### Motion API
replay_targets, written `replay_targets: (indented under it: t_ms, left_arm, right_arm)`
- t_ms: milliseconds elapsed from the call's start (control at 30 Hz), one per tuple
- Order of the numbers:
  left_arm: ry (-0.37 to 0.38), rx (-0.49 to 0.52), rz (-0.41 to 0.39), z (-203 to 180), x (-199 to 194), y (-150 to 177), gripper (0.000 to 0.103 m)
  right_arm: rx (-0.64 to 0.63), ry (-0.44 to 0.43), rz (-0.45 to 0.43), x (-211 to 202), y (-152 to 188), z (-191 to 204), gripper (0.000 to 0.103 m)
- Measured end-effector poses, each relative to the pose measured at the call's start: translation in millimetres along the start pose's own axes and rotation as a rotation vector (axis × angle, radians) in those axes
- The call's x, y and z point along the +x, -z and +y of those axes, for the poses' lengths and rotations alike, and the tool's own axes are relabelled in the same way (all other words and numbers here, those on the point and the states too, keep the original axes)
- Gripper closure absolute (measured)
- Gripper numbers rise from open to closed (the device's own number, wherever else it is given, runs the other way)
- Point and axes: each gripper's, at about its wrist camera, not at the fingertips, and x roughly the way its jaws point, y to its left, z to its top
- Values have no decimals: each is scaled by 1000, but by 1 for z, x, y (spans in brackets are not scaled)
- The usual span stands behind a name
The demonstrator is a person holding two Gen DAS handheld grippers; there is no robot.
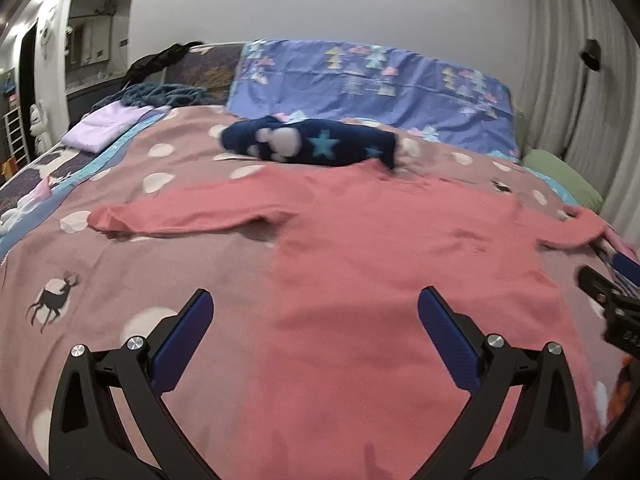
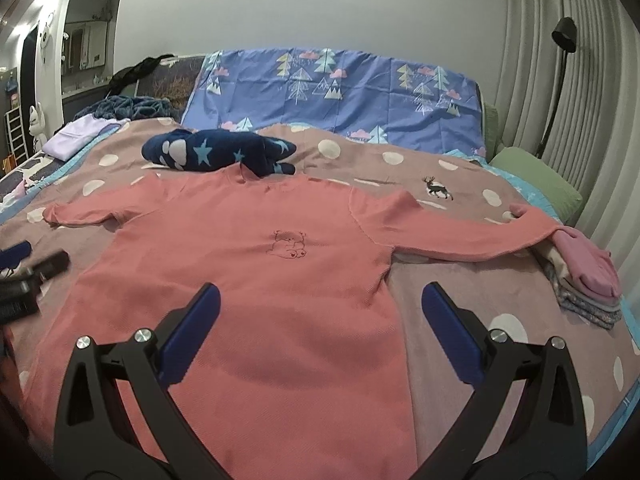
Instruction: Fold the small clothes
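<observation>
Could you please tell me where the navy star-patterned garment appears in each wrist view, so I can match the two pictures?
Left wrist view: the navy star-patterned garment lies upper centre, just beyond the pink shirt's collar.
Right wrist view: it lies upper left of centre, again just beyond the collar.
Shared landmark: the blue tree-print cover behind it.

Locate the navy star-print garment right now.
In both wrist views the navy star-print garment lies bunched on the bedspread, just beyond the collar of the spread-out pink shirt, before the blue tree-print pillow.

Each tool (image 1: 316, 300) has black arms, ribbed blue pads (image 1: 448, 340) and silver screws (image 1: 135, 343).
</observation>
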Motion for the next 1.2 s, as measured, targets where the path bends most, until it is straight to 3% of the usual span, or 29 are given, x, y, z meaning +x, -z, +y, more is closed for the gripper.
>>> replay_targets:
  t_ms: [133,233,400,567,667,733,800,867,933,1067,1200]
  left_arm:
    - [-44,-99,58,65,34,-14,21]
    - [-76,-251,129,130,68,-23,31]
    - [-173,-506,187,224,122,-45,32]
    - [-366,-542,255,268,176,-71,32]
    - [-406,-586,305,286,192,-71,35]
    - [-440,-583,304,290,195,-74,50]
    - [-443,-568,303,293,194,-75,79]
    - [-424,-580,291,295,190,-76,96]
    - [-399,-589,263,294,184,-83,101]
    - [-323,-533,168,258,158,-110,101]
    - [-156,-380,63,172,128,-152,101]
  right_arm:
    - [9,-29,63,32,-8,2,2]
    - [42,-74,139,63,-18,4,2]
    - [39,-96,187,102,-36,19,2]
    - [-26,-105,183,128,-48,41,2]
    - [-65,-119,190,138,-49,48,2]
    - [-81,-121,188,144,-48,48,2]
    - [-83,-116,184,148,-47,45,2]
    - [-69,-117,184,151,-45,38,2]
    - [-44,-122,189,152,-44,29,2]
    - [-7,-119,173,148,-43,7,2]
    - [48,-113,151,141,-42,-20,2]
